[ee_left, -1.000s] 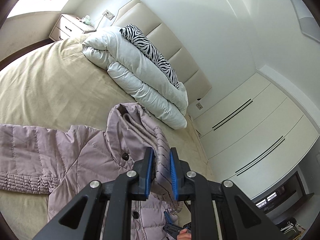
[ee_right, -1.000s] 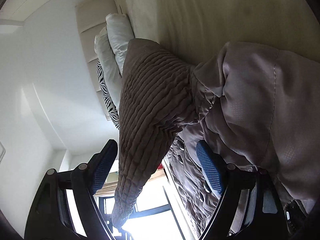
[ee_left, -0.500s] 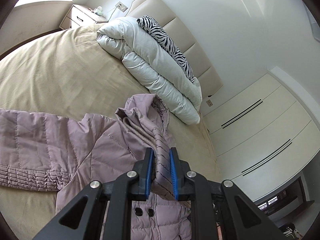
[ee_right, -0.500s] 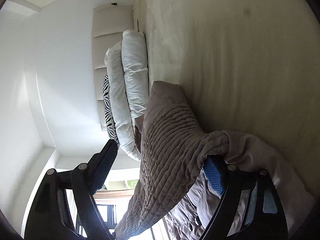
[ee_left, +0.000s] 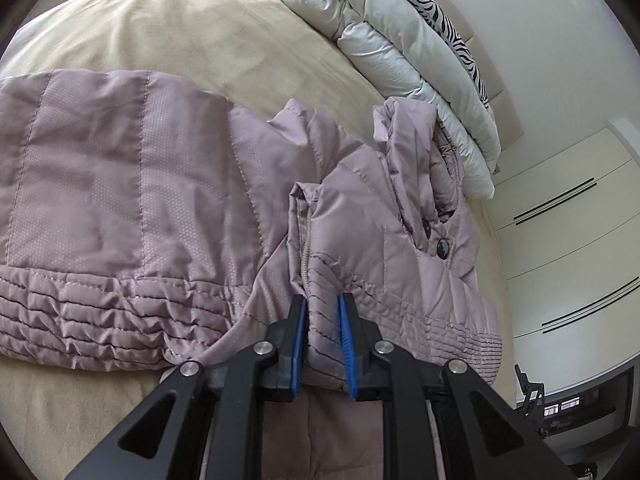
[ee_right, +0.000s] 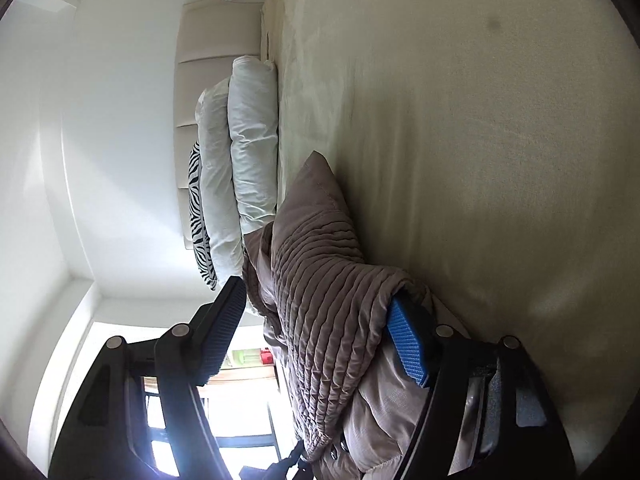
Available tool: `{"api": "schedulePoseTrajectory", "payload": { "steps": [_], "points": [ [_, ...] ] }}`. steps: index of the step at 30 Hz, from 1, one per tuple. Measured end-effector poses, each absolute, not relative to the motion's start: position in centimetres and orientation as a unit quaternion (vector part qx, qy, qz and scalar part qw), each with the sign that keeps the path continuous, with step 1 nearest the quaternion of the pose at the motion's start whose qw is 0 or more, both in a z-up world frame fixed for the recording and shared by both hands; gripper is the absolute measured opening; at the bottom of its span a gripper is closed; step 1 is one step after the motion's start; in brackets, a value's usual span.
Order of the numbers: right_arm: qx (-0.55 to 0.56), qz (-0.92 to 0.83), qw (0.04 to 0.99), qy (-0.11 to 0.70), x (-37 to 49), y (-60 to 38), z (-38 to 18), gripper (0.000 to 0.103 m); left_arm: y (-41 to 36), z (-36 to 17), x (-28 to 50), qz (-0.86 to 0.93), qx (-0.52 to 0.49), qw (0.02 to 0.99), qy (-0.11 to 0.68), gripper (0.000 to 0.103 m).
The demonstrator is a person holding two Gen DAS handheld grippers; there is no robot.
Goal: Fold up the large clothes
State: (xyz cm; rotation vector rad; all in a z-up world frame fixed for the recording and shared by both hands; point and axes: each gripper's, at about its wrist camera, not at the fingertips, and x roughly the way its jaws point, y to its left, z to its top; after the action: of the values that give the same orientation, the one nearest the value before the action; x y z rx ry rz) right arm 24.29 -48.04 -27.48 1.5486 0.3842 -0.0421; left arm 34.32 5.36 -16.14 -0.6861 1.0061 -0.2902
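A mauve quilted puffer jacket (ee_left: 168, 184) lies spread on the beige bed (ee_left: 180, 28), sleeve to the left, collar and dark buttons to the right. My left gripper (ee_left: 323, 312) is shut on the jacket's ribbed hem edge, held low over the jacket body. In the right wrist view, which is rolled sideways, my right gripper (ee_right: 320, 320) is open with its jaws wide apart. The jacket's ribbed hem (ee_right: 320, 280) drapes between them, over the blue-padded finger (ee_right: 406, 340) and apart from the other.
A folded white duvet (ee_left: 408, 52) with a zebra-print pillow (ee_left: 436, 12) lies at the bed's head against a padded headboard (ee_right: 212, 52). White wardrobe doors (ee_left: 568, 248) stand to the right. A bright window (ee_right: 224, 408) shows behind the right gripper.
My left gripper has carried the hem down and forward over the jacket; the camera now looks down on it. The jacket has slid lower in the right gripper's open jaws.
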Motion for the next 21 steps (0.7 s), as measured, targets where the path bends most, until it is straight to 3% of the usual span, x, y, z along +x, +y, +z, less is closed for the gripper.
{"api": "schedulePoseTrajectory", "payload": {
  "steps": [6,12,16,21],
  "points": [
    [0.614,-0.044,0.763,0.2,20.5,-46.1,-21.7,0.068,4.5,-15.7,35.0,-0.131,-0.296,0.82,0.472,0.019],
    [0.533,0.033,0.822,0.199,25.7,-42.9,-16.3,0.068,4.0,-15.8,35.8,-0.13,-0.277,0.822,0.48,0.02],
    [0.53,0.057,0.813,0.234,30.9,-41.7,-17.5,0.068,3.8,-16.1,36.5,-0.129,-0.269,0.822,0.485,0.023],
    [0.559,0.006,0.787,0.261,32.5,-43.6,-23.4,0.067,3.6,-16.8,36.9,-0.137,-0.26,0.825,0.482,0.026]
  ]
}}
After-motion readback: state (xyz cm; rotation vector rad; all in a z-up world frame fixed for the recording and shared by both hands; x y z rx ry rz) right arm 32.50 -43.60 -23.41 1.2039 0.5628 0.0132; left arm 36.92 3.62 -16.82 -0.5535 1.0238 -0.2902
